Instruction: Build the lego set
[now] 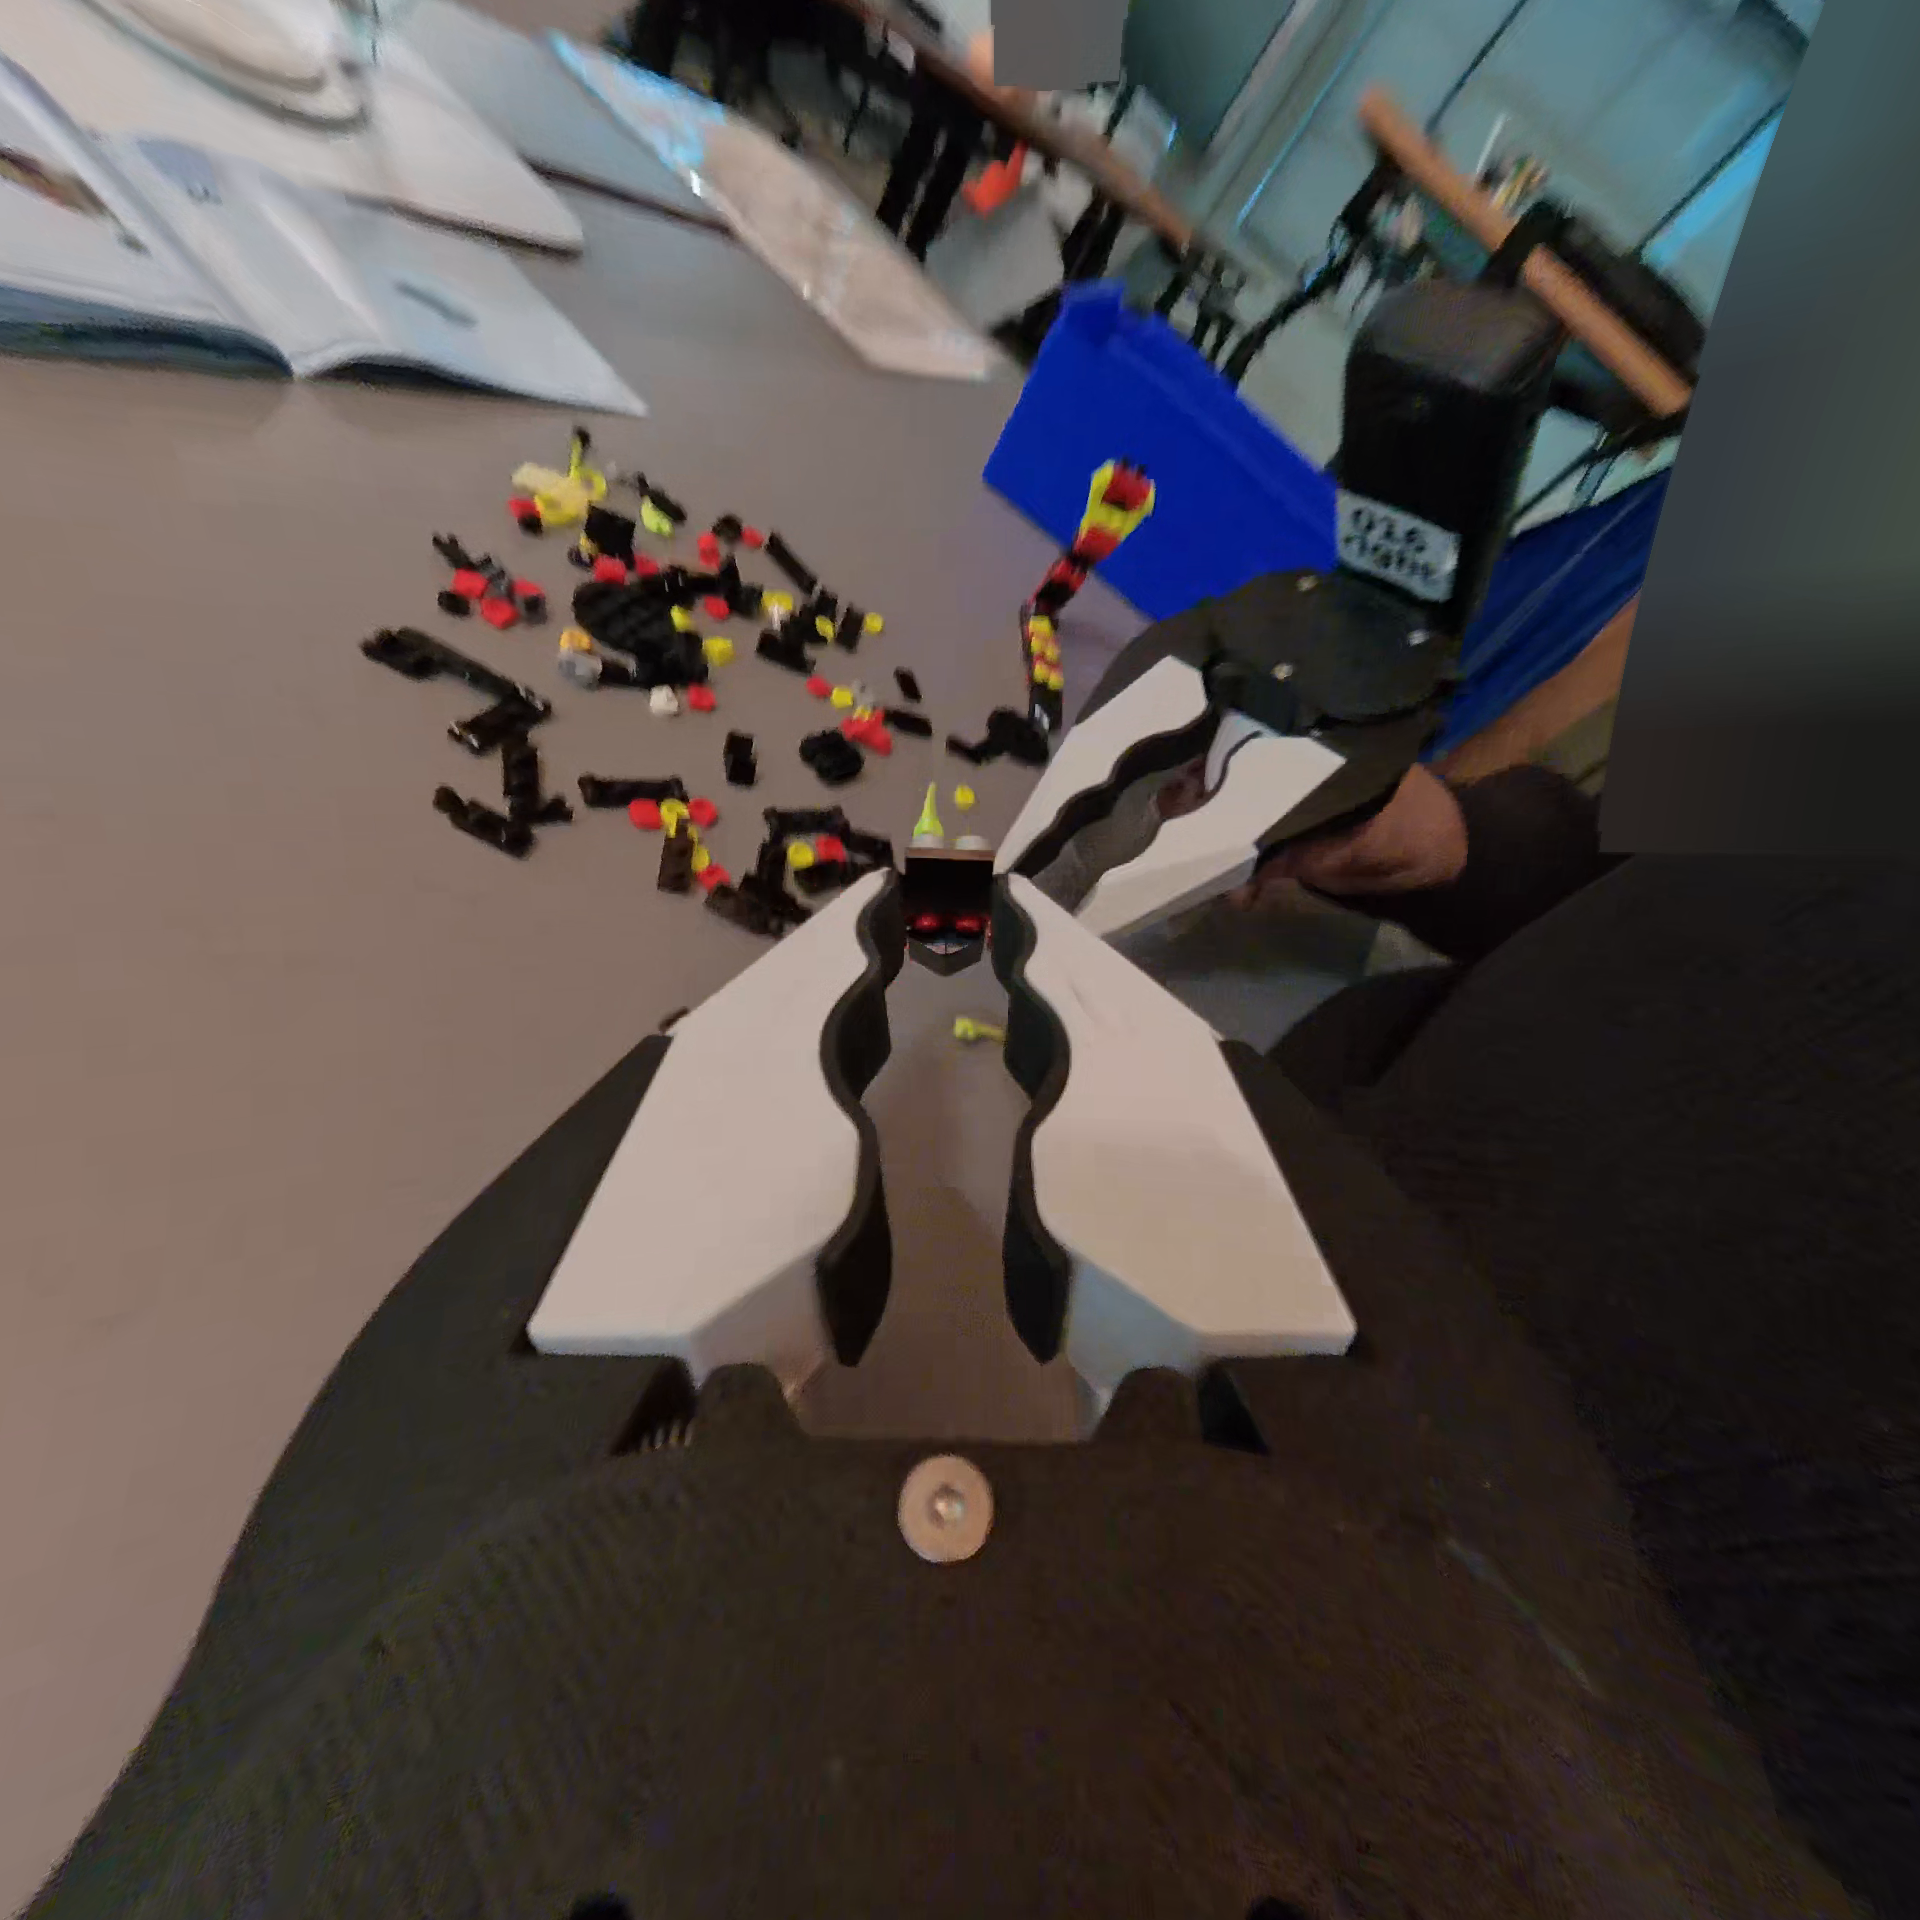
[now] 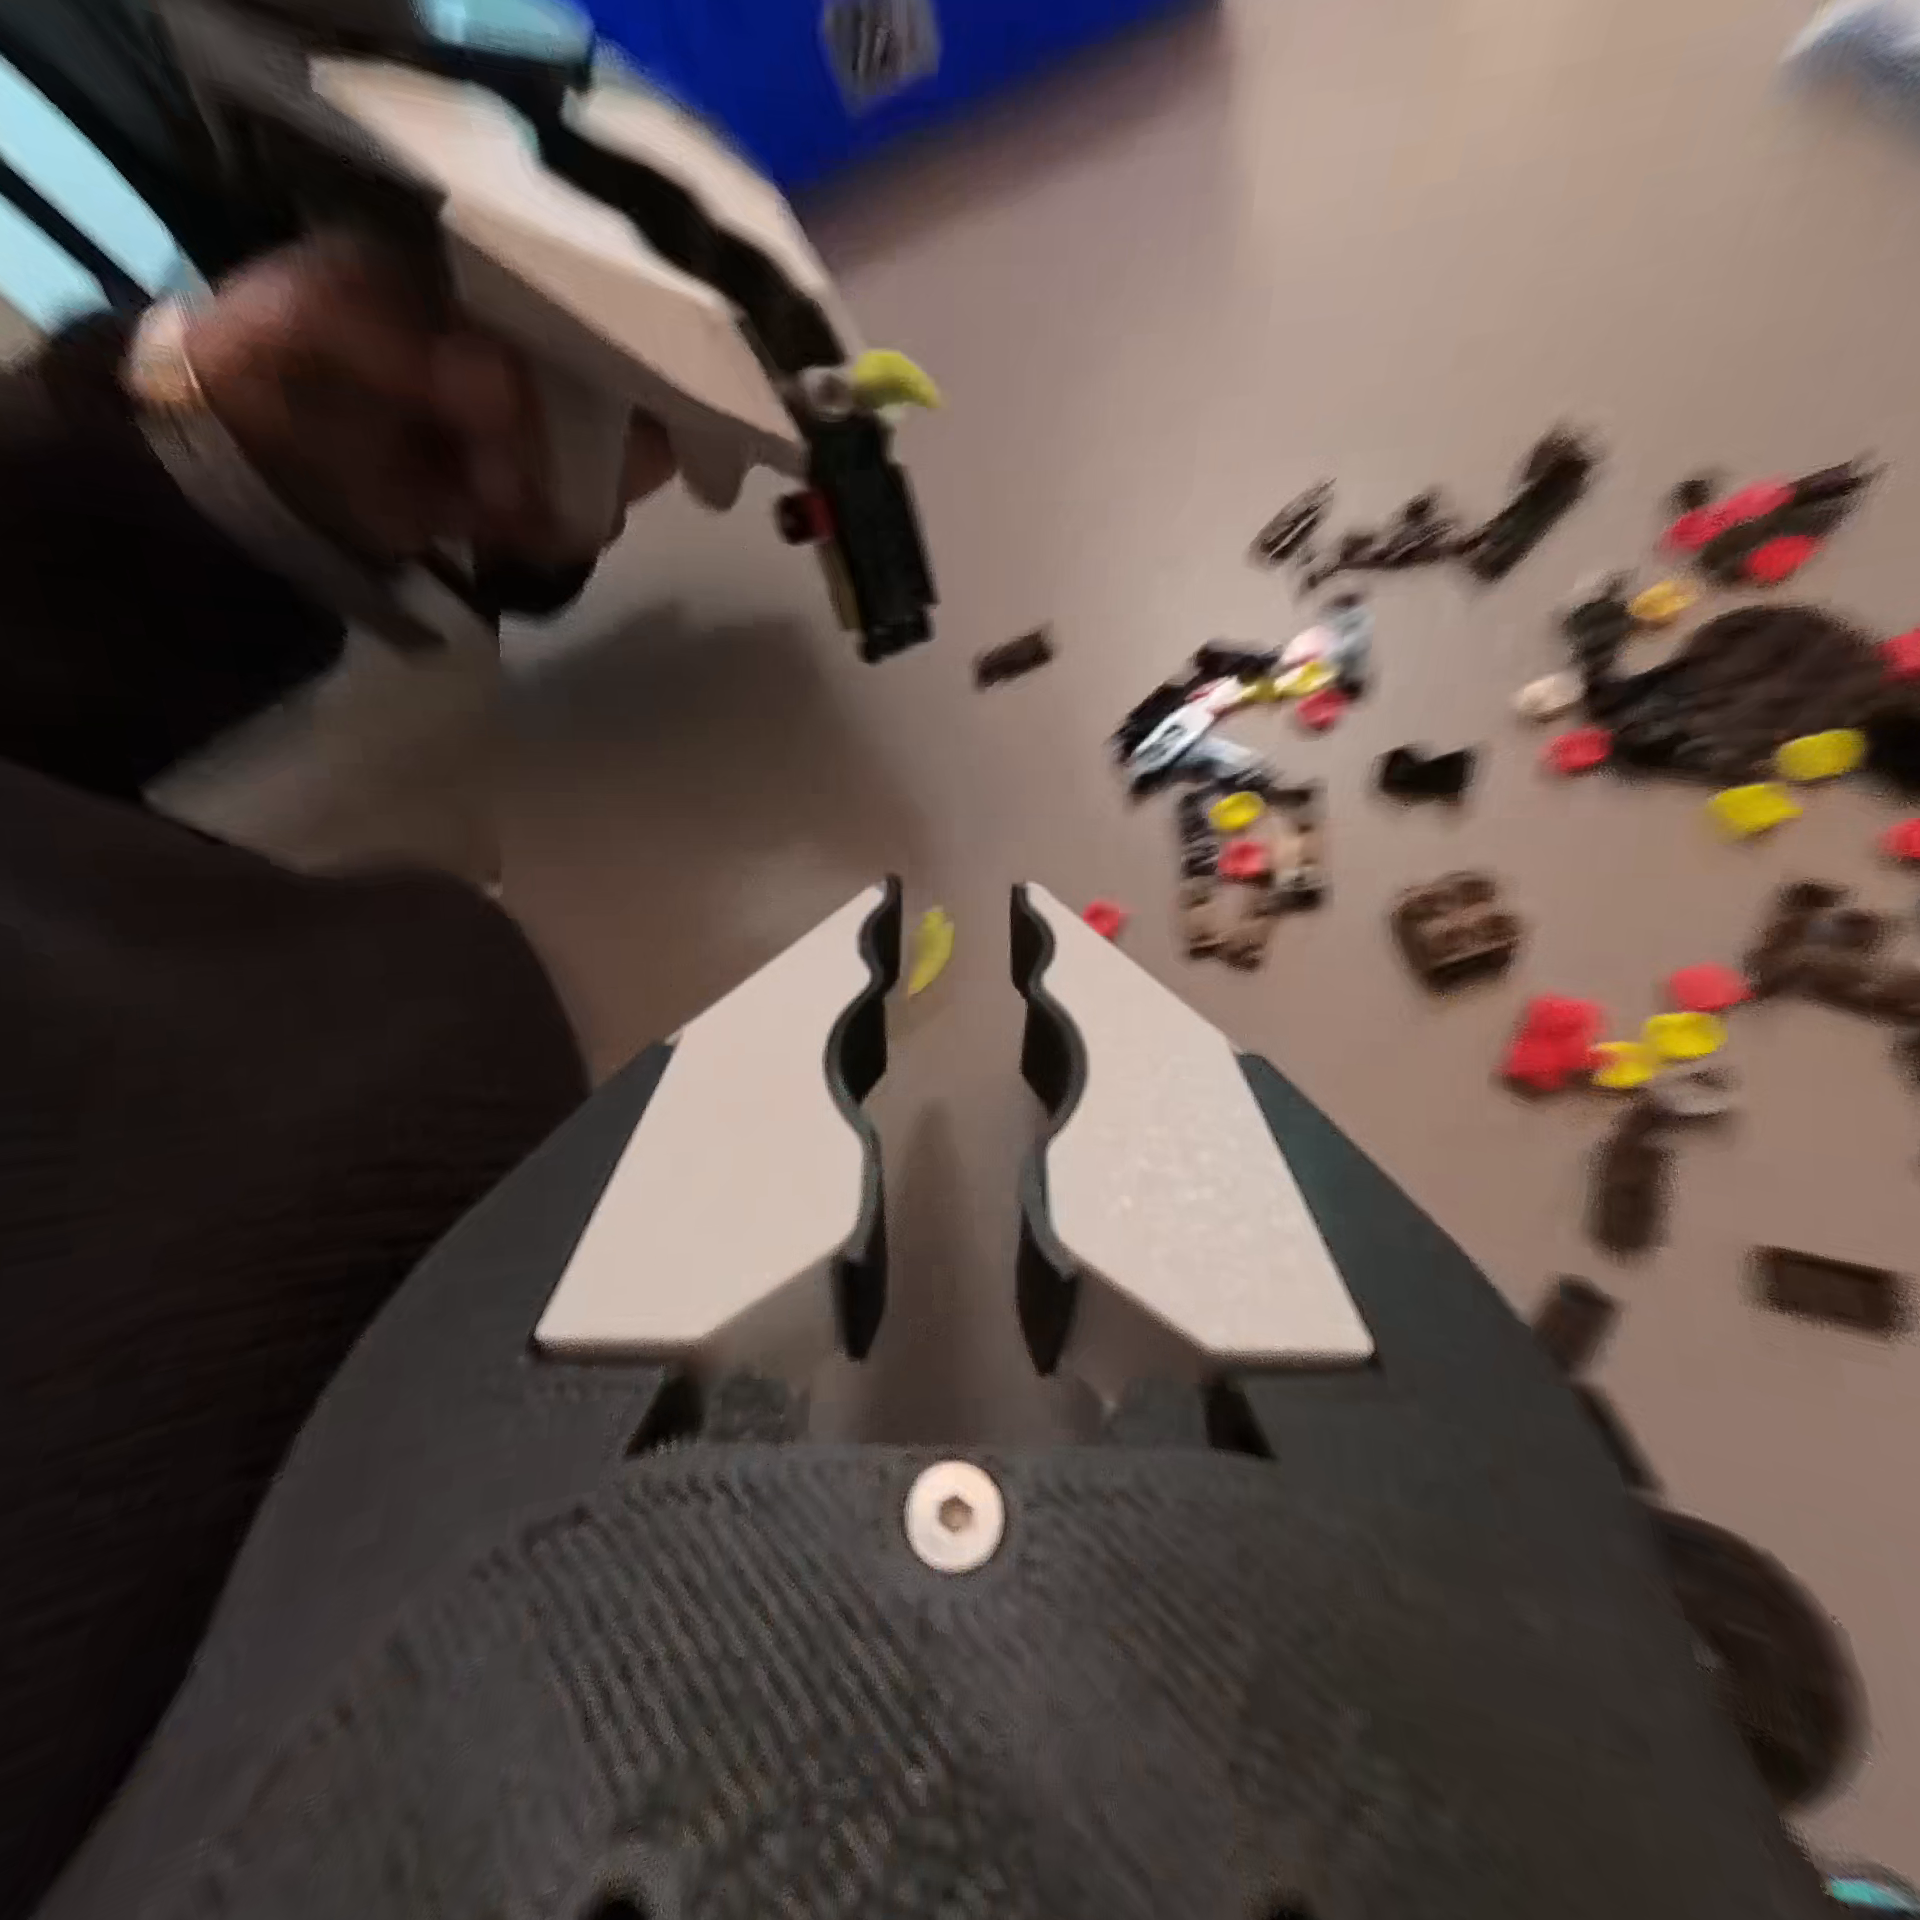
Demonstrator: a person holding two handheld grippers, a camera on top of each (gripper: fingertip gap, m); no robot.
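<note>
Beside the smooth matt table (image 1: 208,1039), glossy plastic bricks (image 1: 644,665) lay; the left gripper (image 1: 943,914) had rough, ridged black plastic.

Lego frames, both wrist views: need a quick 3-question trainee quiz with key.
1. True or false: the left gripper is shut on a black lego sub-assembly.
2. What does the right gripper hold? A) a red brick B) nothing C) the booklet
3. What colour is the bin behind the loose lego pieces on the table?

Key: 1 true; 2 B; 3 blue.
</note>
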